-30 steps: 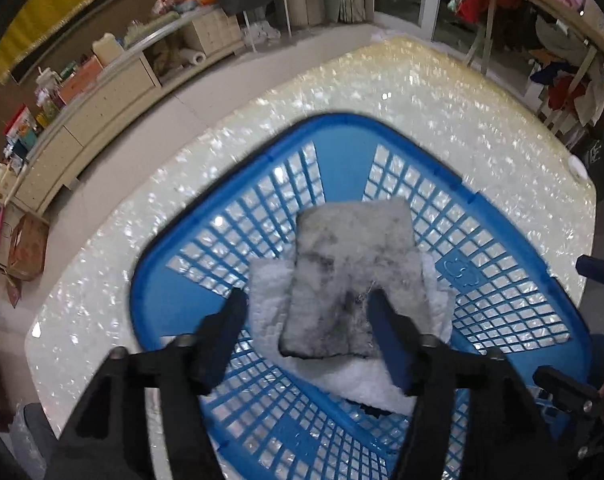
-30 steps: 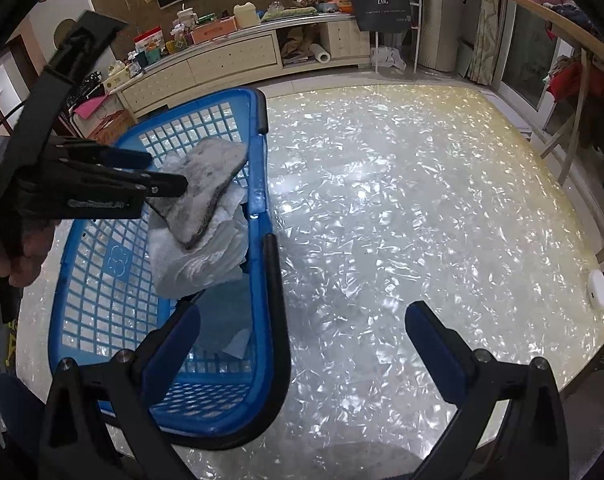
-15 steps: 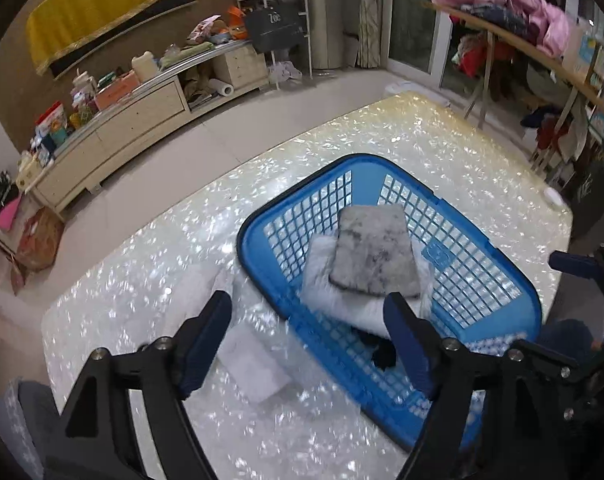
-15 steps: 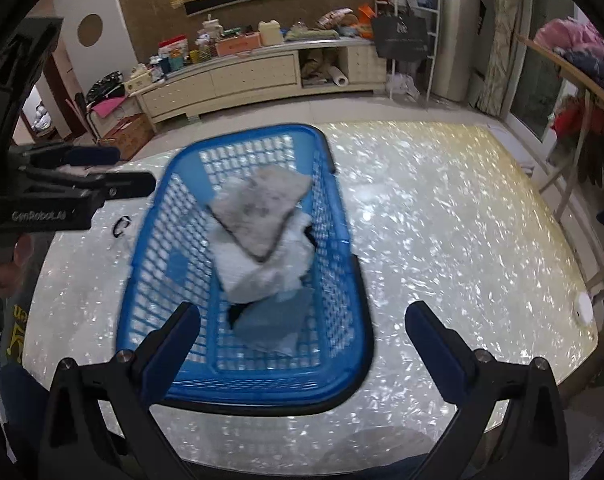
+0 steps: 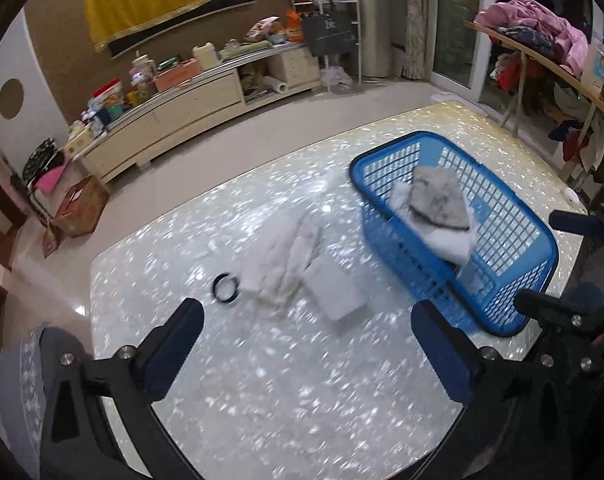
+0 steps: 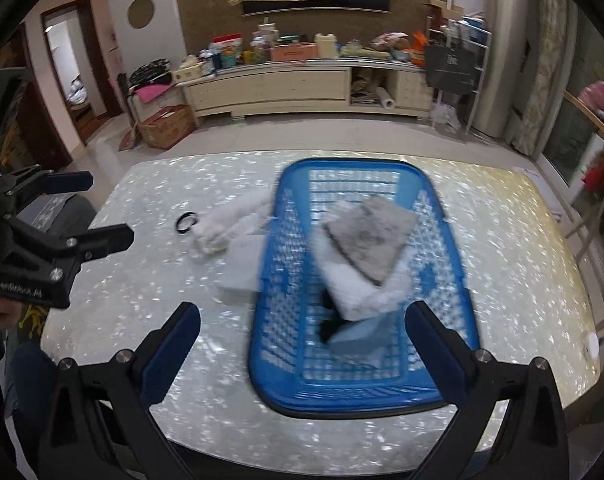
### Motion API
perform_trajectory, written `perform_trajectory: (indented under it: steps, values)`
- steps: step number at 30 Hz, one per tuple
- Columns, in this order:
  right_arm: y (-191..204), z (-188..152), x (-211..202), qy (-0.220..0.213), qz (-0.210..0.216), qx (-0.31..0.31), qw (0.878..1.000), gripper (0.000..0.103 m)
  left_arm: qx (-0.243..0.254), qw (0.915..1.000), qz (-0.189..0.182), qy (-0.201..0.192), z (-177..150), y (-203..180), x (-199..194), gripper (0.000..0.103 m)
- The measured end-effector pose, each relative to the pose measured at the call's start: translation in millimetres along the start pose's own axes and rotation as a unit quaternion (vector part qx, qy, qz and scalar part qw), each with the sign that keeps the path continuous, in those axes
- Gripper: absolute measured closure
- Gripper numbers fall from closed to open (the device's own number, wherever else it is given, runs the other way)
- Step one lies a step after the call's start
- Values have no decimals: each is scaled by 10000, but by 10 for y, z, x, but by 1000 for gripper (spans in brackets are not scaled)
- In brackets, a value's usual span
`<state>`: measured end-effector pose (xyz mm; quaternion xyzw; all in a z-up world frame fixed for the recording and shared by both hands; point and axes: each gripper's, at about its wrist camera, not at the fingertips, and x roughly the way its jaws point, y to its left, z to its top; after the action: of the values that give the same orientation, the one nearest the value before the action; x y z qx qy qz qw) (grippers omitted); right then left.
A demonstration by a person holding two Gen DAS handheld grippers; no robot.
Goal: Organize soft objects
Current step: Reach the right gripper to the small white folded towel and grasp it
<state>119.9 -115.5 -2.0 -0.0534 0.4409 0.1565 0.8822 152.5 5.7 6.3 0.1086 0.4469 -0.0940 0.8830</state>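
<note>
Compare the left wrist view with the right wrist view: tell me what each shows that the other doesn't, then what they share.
Only the left wrist view shows the rack heaped with pink clothes on the far right.

Only the right wrist view shows the open doorway at far left and the dark cloth low in the basket.

Both show the blue basket holding the grey cloth on a white one, the white towel, the flat pale pad and the black ring on the table, and both open hand-held grippers.

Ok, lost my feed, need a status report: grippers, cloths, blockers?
Left gripper and right gripper open, empty. Grey folded cloth tops pile in blue plastic basket. White crumpled towel on table beside black ring. Nothing blocking.
</note>
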Motion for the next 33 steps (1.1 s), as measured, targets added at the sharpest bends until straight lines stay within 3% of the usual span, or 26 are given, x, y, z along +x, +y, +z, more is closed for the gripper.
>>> perform_trajectory:
  steps: [12, 23, 33]
  values:
    - [514, 182, 465, 450, 498, -388, 9970, 0, -606, 9981, 30, 76, -593, 572, -136, 0]
    - [885, 221, 1040, 1052, 711, -696, 9895, 1, -1203, 9915, -5, 495, -1066, 1032, 319, 0]
    - [1057, 218, 1618, 1468, 507, -679, 9855, 1, -1447, 9864, -261, 738, -1148, 1198, 866, 0]
